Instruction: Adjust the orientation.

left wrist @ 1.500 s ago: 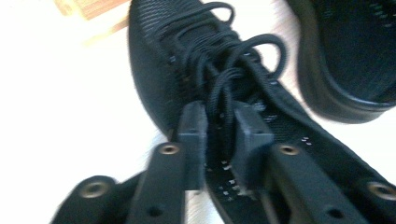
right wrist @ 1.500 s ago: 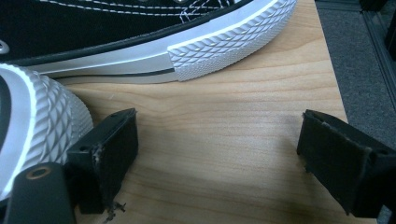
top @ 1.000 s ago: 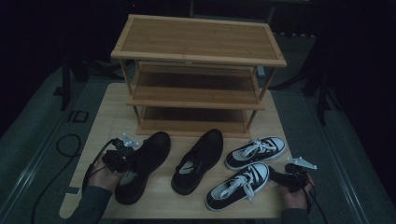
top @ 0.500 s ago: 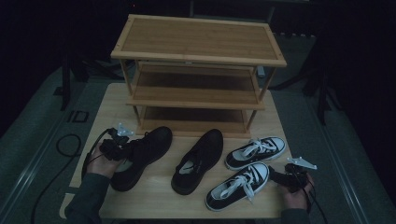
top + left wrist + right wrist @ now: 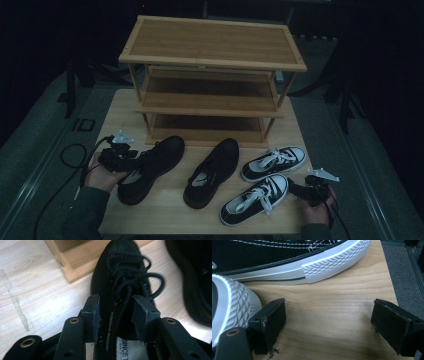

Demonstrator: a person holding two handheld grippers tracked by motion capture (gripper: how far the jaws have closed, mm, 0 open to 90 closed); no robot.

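Note:
My left gripper (image 5: pixel 131 156) is at the heel end of the left black lace-up shoe (image 5: pixel 150 167), which lies on the table with its toe toward the rack. In the left gripper view the jaws of the left gripper (image 5: pixel 115 305) have just been opening. They straddle the collar edge and laces of the shoe (image 5: pixel 117 270), and the pads stand off it on both sides. My right gripper (image 5: pixel 295 189) rests at the table's near right corner. In the right gripper view it (image 5: pixel 328 312) is wide open over bare wood, beside the near sneaker's white toe cap (image 5: pixel 232 307).
A three-tier wooden shoe rack (image 5: pixel 212 75) stands at the back of the table (image 5: pixel 165 215). A second black shoe (image 5: pixel 212 172) lies in the middle. Two black-and-white sneakers (image 5: pixel 274 162) (image 5: pixel 255 199) lie at the right. Cables trail off the table's left and right edges.
My left hand has shifted a little left and away from me, and the black shoe's heel came along with it. The right hand and the other shoes have stayed put.

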